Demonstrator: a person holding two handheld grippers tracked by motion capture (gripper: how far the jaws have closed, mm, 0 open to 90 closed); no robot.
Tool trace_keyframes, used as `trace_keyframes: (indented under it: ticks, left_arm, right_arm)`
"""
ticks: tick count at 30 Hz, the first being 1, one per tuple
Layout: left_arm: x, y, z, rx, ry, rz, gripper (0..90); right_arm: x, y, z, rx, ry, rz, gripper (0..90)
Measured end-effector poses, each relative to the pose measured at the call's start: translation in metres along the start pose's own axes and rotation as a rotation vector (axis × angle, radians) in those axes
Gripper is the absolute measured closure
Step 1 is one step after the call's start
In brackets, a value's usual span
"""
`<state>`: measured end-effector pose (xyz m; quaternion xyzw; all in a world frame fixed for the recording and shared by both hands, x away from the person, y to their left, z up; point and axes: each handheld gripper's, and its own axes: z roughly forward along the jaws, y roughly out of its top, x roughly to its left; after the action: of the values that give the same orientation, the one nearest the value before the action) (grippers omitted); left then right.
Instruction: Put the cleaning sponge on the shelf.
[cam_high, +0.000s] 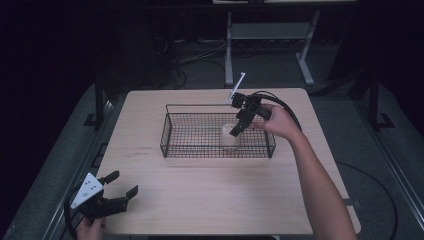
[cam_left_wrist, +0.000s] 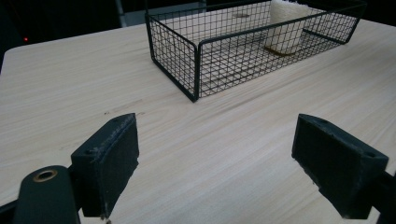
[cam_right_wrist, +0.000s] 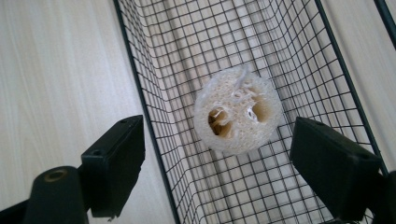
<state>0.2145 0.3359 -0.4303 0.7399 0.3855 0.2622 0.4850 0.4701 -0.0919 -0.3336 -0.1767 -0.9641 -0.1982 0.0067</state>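
One black wire basket (cam_high: 172, 135) sits on the light wooden table (cam_high: 210, 195), a little past the table's middle toward twelve o'clock in the high view. Inside it, toward its three o'clock end, a pale loofah sponge (cam_high: 230, 136) stands upright on the mesh floor, apart from the basket's walls. Beyond the table, in the dark at twelve o'clock, grey metal legs of other furniture (cam_high: 228, 55) and loose cables lie on the floor.

The right gripper (cam_high: 242, 121) hangs above the basket, tilted down at the loofah from about two o'clock of it, its jaws spread wide and gripping nothing. In the right gripper view the loofah (cam_right_wrist: 237, 111) lies between and beyond the two jaws, its holed top end facing the camera; the near basket wall (cam_right_wrist: 144, 107) runs up between the left-hand jaw and the sponge.

The left gripper (cam_high: 121, 186) rests near the table's seven o'clock corner, held by a hand (cam_high: 90, 229), jaws wide apart and empty. In the left gripper view the basket's corner (cam_left_wrist: 196, 70) stands ahead at twelve o'clock, well apart, with the loofah (cam_left_wrist: 285, 28) behind its mesh.
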Motion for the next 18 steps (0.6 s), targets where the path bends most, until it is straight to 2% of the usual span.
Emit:
trace_keyframes:
  ticks: [12, 18]
  left_arm:
    - [0.0, 0.0, 0.0, 0.002, 0.0, 0.005, 14.1]
    - [0.0, 0.0, 0.0, 0.002, 0.0, 0.006, 14.1]
  right_arm:
    - [0.012, -0.011, -0.01, -0.022, -0.001, -0.016, 17.6]
    - [0.018, -0.015, -0.011, -0.007, 0.001, -0.018, 17.4]
